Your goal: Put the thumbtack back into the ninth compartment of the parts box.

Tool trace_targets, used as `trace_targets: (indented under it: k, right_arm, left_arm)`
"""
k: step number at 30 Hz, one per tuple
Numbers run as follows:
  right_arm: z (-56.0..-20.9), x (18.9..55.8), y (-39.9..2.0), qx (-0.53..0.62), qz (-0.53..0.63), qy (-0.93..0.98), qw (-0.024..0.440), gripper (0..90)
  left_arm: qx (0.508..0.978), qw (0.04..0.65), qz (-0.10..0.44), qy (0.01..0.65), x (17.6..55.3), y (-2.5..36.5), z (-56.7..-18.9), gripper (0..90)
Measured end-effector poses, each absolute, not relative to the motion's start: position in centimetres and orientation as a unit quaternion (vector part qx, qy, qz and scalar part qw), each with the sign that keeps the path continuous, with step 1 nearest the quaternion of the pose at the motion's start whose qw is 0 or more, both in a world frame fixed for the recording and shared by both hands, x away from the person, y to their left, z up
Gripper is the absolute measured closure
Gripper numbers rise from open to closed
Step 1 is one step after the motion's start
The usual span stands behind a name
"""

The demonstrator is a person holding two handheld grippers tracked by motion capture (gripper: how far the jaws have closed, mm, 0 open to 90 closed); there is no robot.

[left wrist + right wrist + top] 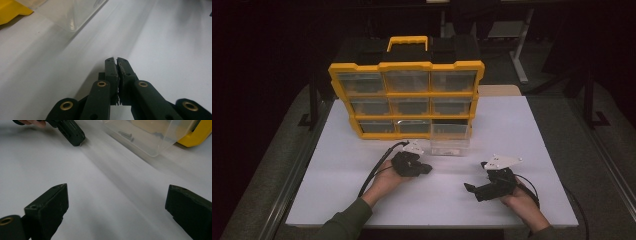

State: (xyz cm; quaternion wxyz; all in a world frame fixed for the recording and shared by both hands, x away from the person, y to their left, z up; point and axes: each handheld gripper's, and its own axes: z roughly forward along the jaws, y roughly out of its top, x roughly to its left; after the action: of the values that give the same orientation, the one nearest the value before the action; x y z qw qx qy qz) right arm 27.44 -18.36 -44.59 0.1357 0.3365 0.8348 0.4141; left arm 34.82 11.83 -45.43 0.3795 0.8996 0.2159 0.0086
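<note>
My left gripper (pixel 428 169) rests low on the white table (pixel 362 165), just in front and to the left of a clear plastic drawer (pixel 450 142). That drawer is pulled out of the bottom right slot of the yellow organizer (pixel 407 95). In the left gripper view the jaws (pixel 117 61) are shut, pad against pad, and I see nothing between them. My right gripper (pixel 469 188) lies near the table's front right with its jaws (pixel 116 195) wide open and bare table between them. It faces the left gripper (pixel 79 141) and the clear drawer (pixel 150 137), which holds small screws (pixel 126 135).
The yellow organizer has clear drawers in three rows and a black and yellow handle (pixel 407 42) on top. It stands at the back middle of the table. Dark floor and table legs surround the table. A cable (pixel 374 172) trails from the left gripper along the forearm.
</note>
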Motion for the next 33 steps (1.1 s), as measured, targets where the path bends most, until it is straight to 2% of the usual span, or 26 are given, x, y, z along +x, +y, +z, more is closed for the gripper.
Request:
trace_targets:
  k: [18,33]
  right_arm:
    - [-44.6,27.5,-18.4,0.337,0.415,0.834,0.135,4.1]
    - [-44.6,27.5,-18.4,0.34,0.414,0.834,0.133,4.1]
  left_arm:
    - [0.896,0.399,-0.01,0.195,35.3,12.8,-41.8,87.4]
    - [0.885,0.432,0.003,0.176,36.6,12.2,-37.3,87.4]
